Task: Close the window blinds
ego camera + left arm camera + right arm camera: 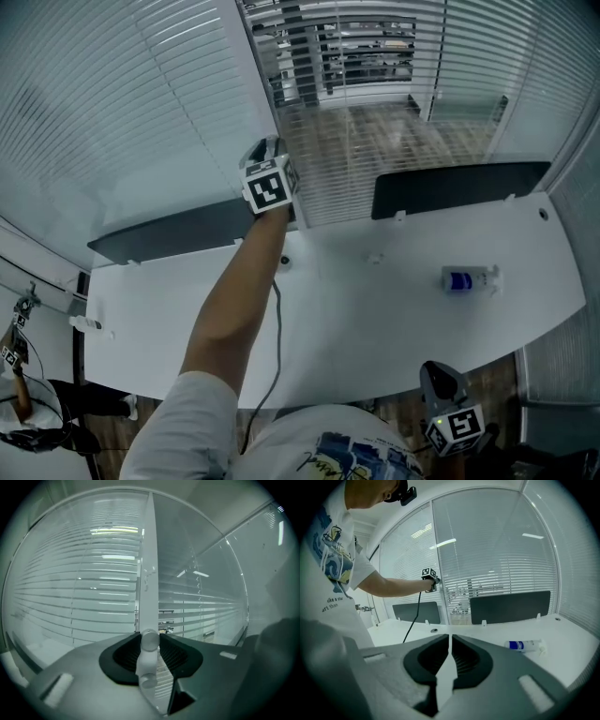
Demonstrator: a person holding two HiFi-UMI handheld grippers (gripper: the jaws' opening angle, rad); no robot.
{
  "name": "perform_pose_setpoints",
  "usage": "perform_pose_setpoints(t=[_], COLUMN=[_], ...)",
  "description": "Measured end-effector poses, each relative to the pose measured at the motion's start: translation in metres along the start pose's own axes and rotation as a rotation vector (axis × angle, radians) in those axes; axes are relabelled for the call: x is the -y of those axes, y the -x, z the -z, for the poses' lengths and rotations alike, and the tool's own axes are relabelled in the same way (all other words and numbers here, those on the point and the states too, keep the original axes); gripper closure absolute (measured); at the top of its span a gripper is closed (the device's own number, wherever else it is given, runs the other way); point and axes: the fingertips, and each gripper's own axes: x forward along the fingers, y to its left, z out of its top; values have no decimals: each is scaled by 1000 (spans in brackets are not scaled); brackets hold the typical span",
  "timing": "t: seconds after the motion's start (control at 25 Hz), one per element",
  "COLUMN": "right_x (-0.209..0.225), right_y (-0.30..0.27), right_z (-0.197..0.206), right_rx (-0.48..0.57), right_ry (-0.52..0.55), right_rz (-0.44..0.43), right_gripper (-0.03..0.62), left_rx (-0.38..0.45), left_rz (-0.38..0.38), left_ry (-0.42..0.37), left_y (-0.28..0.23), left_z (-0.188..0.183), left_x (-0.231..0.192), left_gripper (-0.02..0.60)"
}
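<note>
Our left tool [266, 153], reaching to 12 o'clock across the worktop [375, 309], pinches a white rod [150, 641] at the window post. The blinds [375, 141] hang just behind, their middle slats showing gaps. Our right tool [449, 644] waits low at 5 o'clock, pressed together on nothing.

Dark panels [455, 187] are fencing off the blinds [112, 103] at 12 o'clock, leaving a gap; a bottle [469, 279] is lying at 3 o'clock.
</note>
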Motion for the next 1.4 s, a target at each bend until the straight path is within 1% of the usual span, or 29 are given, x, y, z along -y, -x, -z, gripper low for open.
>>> perform_pose_setpoints(t=[0.08, 0.16, 0.24, 0.28, 0.36, 0.48, 0.56, 0.64, 0.68, 0.72, 0.8, 0.88, 1.0, 1.08, 1.16, 1.28, 1.32, 1.4], right_x=[1, 2, 1, 0, -1, 1, 2, 2, 2, 1, -1, -2, -4, -4, -4, -4, -4, -6], right_y=[0, 0, 0, 0, 1, 0, -1, -1, -1, -1, -1, -1, -2, -2, -1, -1, -2, -4], right_z=[1, 1, -2, -5, -7, -3, 1, 3, 3, 2, 0, 0, 1, 1, 0, 3, 3, 4], right_rx=[-2, 0, 4, 4, 3, 3, 2, -4, -4, -2, 4, 3, -2, -3, -1, -8, -8, -5], right_ry=[-2, -2, -2, -4, -7, -3, -1, -1, 1, 3, 6, 8, 9, 9, 10, 8, 8, 9], right_rz=[0, -2, -4, -3, -2, -2, -3, -3, -4, -5, -9, -11, -12, -10, -8, -6, -8, -14], right_gripper=[574, 574, 574, 574, 574, 574, 574, 574, 574, 574, 574, 574, 574, 574, 574, 574, 574, 574], left_rx=[7, 15, 20, 19, 14, 24, 32, 35, 31, 19, -17, -46, -86, -97, -86, -70, -67, -60], left_rz=[4, 2, 14, 26, 42, 30, 21, 29, 42, 58, 90, 100, 76, 66, 56, 40, 37, 42], left_ry=[-68, -166, -289, -367, -558, -872, -1094, -1317, -1401, -1461, -1520, -1549, -1574, -1582, -1587, -1556, -1527, -1430], left_y=[0, 2, 6, 7, 8, 8, 7, 5, 4, 3, 2, 2, -6, -9, -9, -8, -8, -9], left_z=[0, 1, 0, -1, -1, 2, 3, 8, 11, 15, 20, 22, 23, 23, 22, 20, 19, 18], left_x=[1, 1, 4, 6, 10, 14, 18, 24, 27, 29, 30, 27, 18, 16, 16, 17, 17, 19], left_gripper=[451, 447, 416, 416, 408, 408, 408, 408, 411, 417, 417, 416, 414, 416, 457, 456, 455, 454])
